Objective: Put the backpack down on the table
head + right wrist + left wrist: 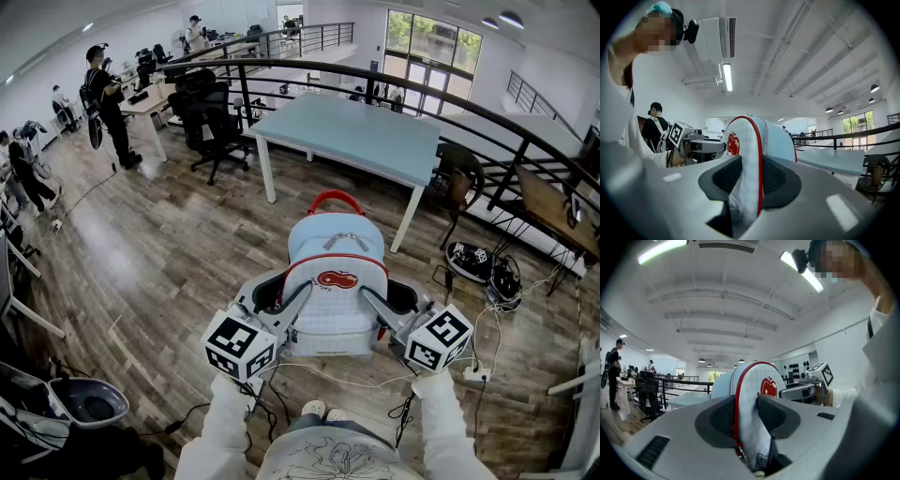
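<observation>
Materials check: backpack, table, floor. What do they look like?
The backpack looks like soft matte woven fabric: fine grid weave, red piping, zipper. The table has a smooth pale blue top with a low sheen, probably laminate or painted board. The floor shows wood-grain planks with slight sheen; wood or vinyl, unclear.

Light-blue, red-trimmed backpack (780,136) pinched in right gripper (749,177), left gripper (708,146) on its far side.
</observation>
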